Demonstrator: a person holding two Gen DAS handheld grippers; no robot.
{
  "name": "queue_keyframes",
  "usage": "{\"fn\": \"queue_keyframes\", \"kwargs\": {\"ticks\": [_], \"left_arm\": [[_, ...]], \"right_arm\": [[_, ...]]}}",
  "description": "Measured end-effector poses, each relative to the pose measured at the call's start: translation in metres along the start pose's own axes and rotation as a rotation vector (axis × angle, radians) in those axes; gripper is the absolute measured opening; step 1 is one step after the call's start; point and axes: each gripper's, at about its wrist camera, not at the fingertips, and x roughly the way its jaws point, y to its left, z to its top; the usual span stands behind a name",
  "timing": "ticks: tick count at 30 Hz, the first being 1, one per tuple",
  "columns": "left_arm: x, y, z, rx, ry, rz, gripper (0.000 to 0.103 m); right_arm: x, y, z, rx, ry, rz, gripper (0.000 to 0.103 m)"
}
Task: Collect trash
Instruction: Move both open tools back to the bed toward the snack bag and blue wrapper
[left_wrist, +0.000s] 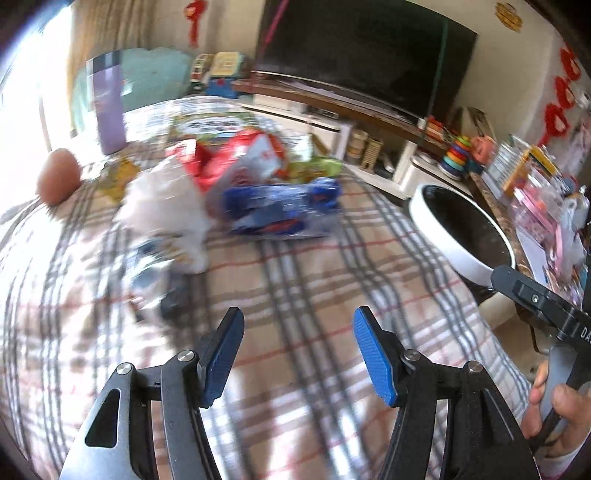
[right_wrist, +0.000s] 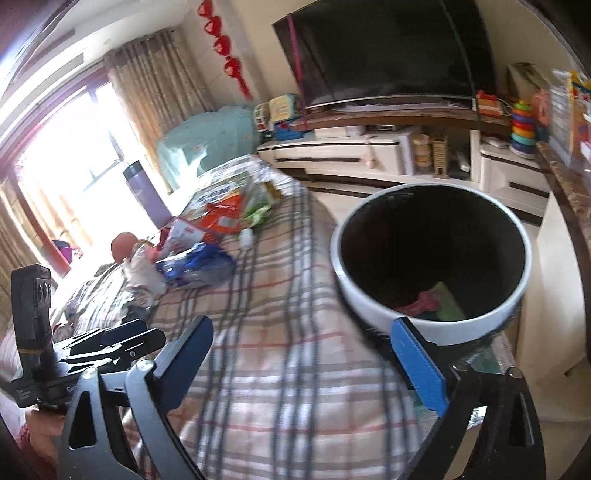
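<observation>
Your left claw (left_wrist: 298, 354) is hanging released over the plaid cloth (left_wrist: 314, 277) on the worktop, low in the frame, with nothing between its blue pads (left_wrist: 373, 356). The trash is lying ahead of it in the middle of the left wrist view: a blue wrapper (left_wrist: 280, 210), a red packet (left_wrist: 236, 158) behind it, a green wrapper (left_wrist: 317, 168) to the right of that, and a blurred white crumpled piece (left_wrist: 166, 206) to the left. A purple bottle (left_wrist: 107, 103) is standing upright at upper left, well apart from the pile.

Your right claw (right_wrist: 301, 363) is also gaping wide and empty; its right pad (right_wrist: 419, 363) is showing against the white rim of the bin (right_wrist: 461, 328), which is sitting at the right of the right wrist view, just off the edge of the cloth. Inside the bin, something pink (right_wrist: 421, 301) and something green (right_wrist: 448, 304) are lying at the bottom. Your right hand (left_wrist: 554, 410) is showing at the lower right of the left wrist view, gripping its handle.
</observation>
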Motion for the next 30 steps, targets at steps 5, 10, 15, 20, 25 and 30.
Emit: {"fn": "queue_keyframes", "kwargs": {"ticks": [5,10,15,20,25,30], "left_arm": [[-0.011,0.019,-0.011,-0.044,0.0,0.026,0.061],[-0.017,0.035,-0.015,-0.074,0.0,0.036,0.061],[-0.024,0.044,-0.017,-0.101,-0.005,0.05,0.063],[-0.017,0.056,-0.012,-0.108,0.005,0.055,0.063],[-0.011,0.063,-0.009,-0.114,0.019,0.077,0.063],[-0.006,0.07,-0.003,-0.121,0.027,0.102,0.063]], "right_arm": [[0.013,0.024,-0.007,-0.039,0.029,0.041,0.099],[0.023,0.044,-0.011,-0.103,0.039,0.059,0.099],[0.032,0.057,-0.011,-0.142,0.047,0.075,0.099],[0.045,0.069,-0.012,-0.19,0.068,0.094,0.099],[0.058,0.08,-0.011,-0.247,0.092,0.109,0.099],[0.07,0.087,-0.006,-0.279,0.105,0.145,0.099]]}}
